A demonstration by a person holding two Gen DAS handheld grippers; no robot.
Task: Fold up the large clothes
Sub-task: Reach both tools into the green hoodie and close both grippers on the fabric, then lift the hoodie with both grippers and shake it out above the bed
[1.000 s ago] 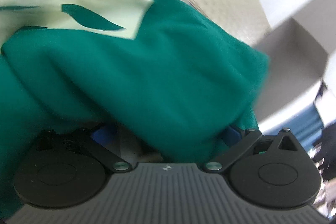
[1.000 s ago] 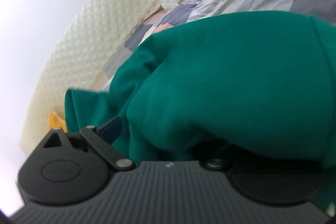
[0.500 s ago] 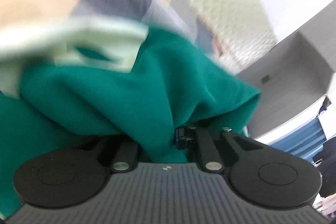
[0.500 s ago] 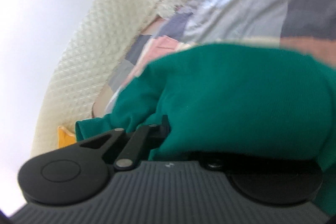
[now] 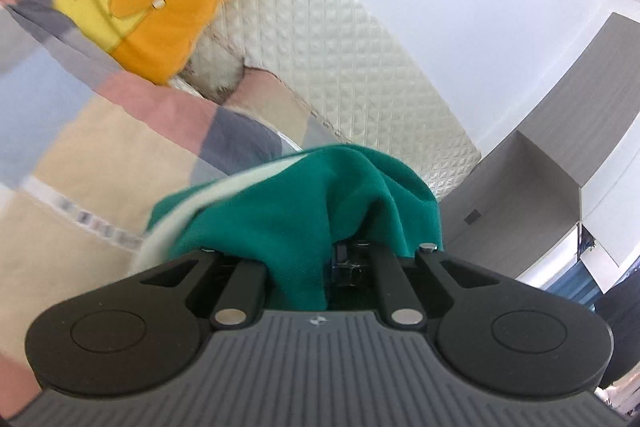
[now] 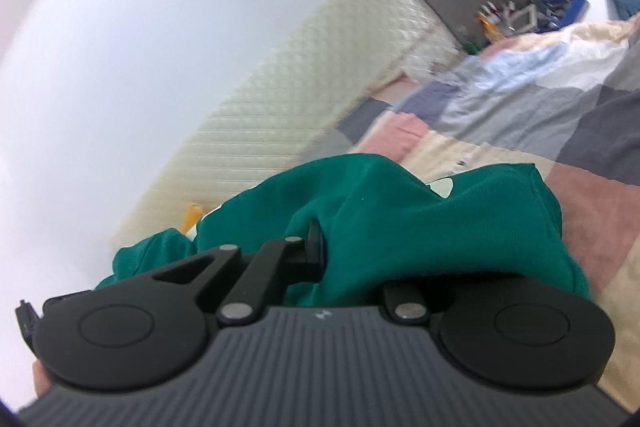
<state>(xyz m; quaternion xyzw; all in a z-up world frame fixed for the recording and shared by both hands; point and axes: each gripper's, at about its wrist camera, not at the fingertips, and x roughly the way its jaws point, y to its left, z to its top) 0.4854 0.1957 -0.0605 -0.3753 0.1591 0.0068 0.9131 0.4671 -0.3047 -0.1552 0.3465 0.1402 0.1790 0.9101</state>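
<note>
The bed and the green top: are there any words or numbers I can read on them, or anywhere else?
No text can be read anywhere.
Bedcover: a strip of small dark marks, too blurred to read.
Green top: a pale patch, no letters showing.
Orange cushion: only a yellow crown picture, no words.
Left tool's body: a tiny round emblem, no letters.
</note>
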